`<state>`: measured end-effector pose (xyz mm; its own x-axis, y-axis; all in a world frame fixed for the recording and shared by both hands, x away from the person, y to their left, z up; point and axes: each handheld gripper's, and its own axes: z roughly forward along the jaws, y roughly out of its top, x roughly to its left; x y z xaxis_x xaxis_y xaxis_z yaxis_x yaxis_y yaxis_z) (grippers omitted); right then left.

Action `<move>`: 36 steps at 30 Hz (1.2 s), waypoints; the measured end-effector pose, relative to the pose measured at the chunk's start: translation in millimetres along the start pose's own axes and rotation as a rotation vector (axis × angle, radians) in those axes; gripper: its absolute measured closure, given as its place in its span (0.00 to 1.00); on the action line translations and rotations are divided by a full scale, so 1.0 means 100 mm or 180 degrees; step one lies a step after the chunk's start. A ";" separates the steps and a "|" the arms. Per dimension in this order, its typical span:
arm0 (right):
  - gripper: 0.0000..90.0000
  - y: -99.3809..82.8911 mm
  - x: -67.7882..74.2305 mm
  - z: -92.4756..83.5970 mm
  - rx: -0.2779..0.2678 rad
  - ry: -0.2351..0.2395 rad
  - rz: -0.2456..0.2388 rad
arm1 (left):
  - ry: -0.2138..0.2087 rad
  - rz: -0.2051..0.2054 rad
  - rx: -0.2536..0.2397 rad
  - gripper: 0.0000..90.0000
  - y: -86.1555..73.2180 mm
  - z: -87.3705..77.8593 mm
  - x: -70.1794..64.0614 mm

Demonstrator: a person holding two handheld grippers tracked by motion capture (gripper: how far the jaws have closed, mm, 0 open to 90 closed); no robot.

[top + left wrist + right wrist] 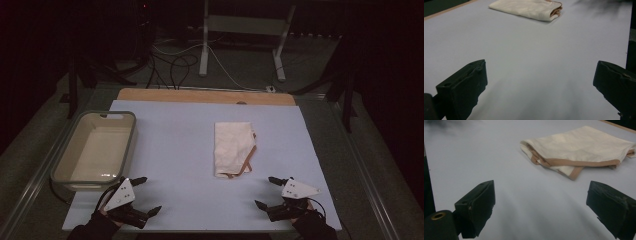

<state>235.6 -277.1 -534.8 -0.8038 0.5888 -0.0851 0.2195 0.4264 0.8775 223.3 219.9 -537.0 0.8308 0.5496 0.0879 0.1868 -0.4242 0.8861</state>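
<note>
A folded cream cloth with a tan hem [233,148] lies flat in the middle of the pale blue mat [175,150]. My left gripper [149,195] rests at the mat's near left corner, jaws wide apart with nothing between them. At the near right, my right gripper [266,192] is open too, just short of the cloth's near edge. From the left gripper view the cloth [529,8] lies far ahead, beyond its open gripper [540,82]. The right gripper view has the cloth [579,147] close ahead and to the right of its open gripper [540,205].
A clear plastic tub [97,150] stands at the mat's left edge, close to my left gripper. A wooden board edge [205,96] runs along the far side of the mat. Cables and a metal stand [204,40] sit on the floor beyond the table.
</note>
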 end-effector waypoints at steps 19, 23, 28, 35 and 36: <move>0.10 0.00 0.01 0.01 0.0035 -0.0003 0.0015 | 0.0031 -0.0034 0.0027 0.01 -0.02 0.00 0.02; 0.10 0.00 0.01 0.02 0.0044 0.0010 0.0012 | 0.0029 -0.0024 0.0021 0.01 -0.01 -0.01 0.01; 0.10 0.01 0.02 0.04 0.0030 0.0003 0.0011 | 0.0014 -0.0023 0.0030 0.01 -0.01 0.00 0.01; 0.10 0.01 0.02 0.05 0.0043 0.0028 0.0020 | -0.0012 -0.0022 0.0060 0.01 -0.01 0.01 0.00; 0.10 0.01 0.02 0.05 0.0047 0.0029 0.0020 | -0.0018 -0.0025 0.0064 0.01 0.00 0.01 0.00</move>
<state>236.9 -271.4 -536.5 -0.8073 0.5853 -0.0754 0.2326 0.4330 0.8709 224.0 219.2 -538.0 0.8323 0.5488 0.0784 0.2037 -0.4343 0.8774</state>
